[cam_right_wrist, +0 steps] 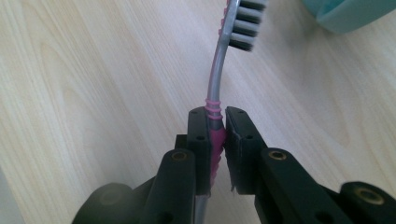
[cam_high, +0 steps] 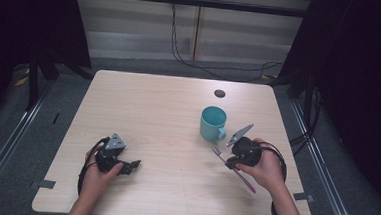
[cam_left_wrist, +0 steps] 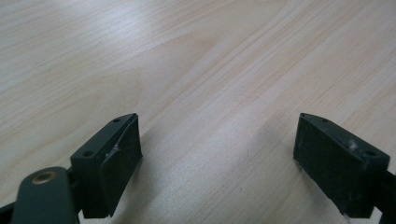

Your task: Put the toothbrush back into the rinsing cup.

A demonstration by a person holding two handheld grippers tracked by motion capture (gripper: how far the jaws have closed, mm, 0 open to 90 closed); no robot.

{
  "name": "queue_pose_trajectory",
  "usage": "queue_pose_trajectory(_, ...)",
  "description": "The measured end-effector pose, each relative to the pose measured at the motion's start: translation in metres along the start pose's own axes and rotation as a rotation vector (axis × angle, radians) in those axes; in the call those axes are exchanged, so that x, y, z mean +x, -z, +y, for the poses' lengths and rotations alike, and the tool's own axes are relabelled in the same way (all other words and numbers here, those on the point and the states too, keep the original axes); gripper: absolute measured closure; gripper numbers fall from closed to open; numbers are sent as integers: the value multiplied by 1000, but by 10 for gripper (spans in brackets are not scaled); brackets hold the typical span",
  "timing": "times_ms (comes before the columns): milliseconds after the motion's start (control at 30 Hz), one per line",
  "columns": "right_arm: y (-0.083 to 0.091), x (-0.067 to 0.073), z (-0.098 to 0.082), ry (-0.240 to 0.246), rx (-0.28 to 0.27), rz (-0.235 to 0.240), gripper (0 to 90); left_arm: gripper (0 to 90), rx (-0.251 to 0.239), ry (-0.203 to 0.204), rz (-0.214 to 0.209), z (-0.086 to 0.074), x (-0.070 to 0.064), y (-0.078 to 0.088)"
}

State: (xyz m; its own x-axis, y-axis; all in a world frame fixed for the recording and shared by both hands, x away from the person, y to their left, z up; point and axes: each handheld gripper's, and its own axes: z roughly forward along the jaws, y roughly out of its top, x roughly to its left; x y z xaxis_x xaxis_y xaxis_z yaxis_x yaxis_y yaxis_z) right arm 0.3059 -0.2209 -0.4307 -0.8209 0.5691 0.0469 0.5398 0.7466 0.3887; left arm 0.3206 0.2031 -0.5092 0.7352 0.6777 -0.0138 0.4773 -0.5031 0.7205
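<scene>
Bristles on the toothbrush [cam_right_wrist: 215, 135] come clear in the right gripper view: dark and pale tufts in rows on a grey, gently curved neck that runs into a ribbed pink grip. From the high view the same toothbrush [cam_high: 235, 169] reads as a thin pink stick slanting away from the mug [cam_high: 212, 122], its head end just beside the mug's handle. That view also gives the mug whole, a smooth teal cylinder standing upright on the pale wood-grain table [cam_high: 168, 106], whereas the right gripper view catches just a curved teal edge of it [cam_right_wrist: 350, 14]. The right gripper [cam_right_wrist: 216, 128] has its flat black jaws pressed tight on the ribbed pink part of the toothbrush. The left gripper [cam_left_wrist: 217, 158], well apart from the mug toward the table's near left corner [cam_high: 134, 164], has its blocky black jaws spread wide over bare wood, holding nothing.
</scene>
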Motion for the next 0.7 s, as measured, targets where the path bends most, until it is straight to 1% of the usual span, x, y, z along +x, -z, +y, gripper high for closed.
queue_pose_trajectory(33,3,-1,0,-3,-21,-7,812,147,0,0,0,0,0,0)
queue_pose_trajectory(67,3,-1,0,-3,-21,-7,812,148,0,0,0,0,0,0)
queue_pose_trajectory(133,7,-1,0,-12,-42,-10,811,147,0,-1,0,0,0,0)
queue_pose_trajectory(167,10,-2,-1,-17,-70,-10,812,147,0,1,0,0,0,0)
queue_pose_trajectory(200,12,-2,-1,-24,-86,-12,812,147,0,1,0,0,0,0)
queue_pose_trajectory(233,12,-2,-1,-24,-86,-12,812,147,0,1,0,0,0,0)
queue_pose_trajectory(267,14,-3,-1,-25,-100,-12,812,147,0,1,0,0,0,0)
queue_pose_trajectory(300,17,-4,-2,-37,-128,-13,812,147,0,1,0,0,0,0)
queue_pose_trajectory(367,18,-4,-2,-38,-138,-13,811,147,-2,2,-1,0,0,0)
queue_pose_trajectory(433,22,-5,-3,-45,-172,-13,812,147,-2,1,-1,0,0,0)
queue_pose_trajectory(467,22,-5,-3,-45,-172,-13,812,148,-2,1,-1,0,0,0)
queue_pose_trajectory(500,23,-6,-4,-44,-198,-19,812,147,0,1,0,0,0,0)
queue_pose_trajectory(700,27,-8,-5,-64,-249,-13,812,148,-2,1,-1,0,0,0)
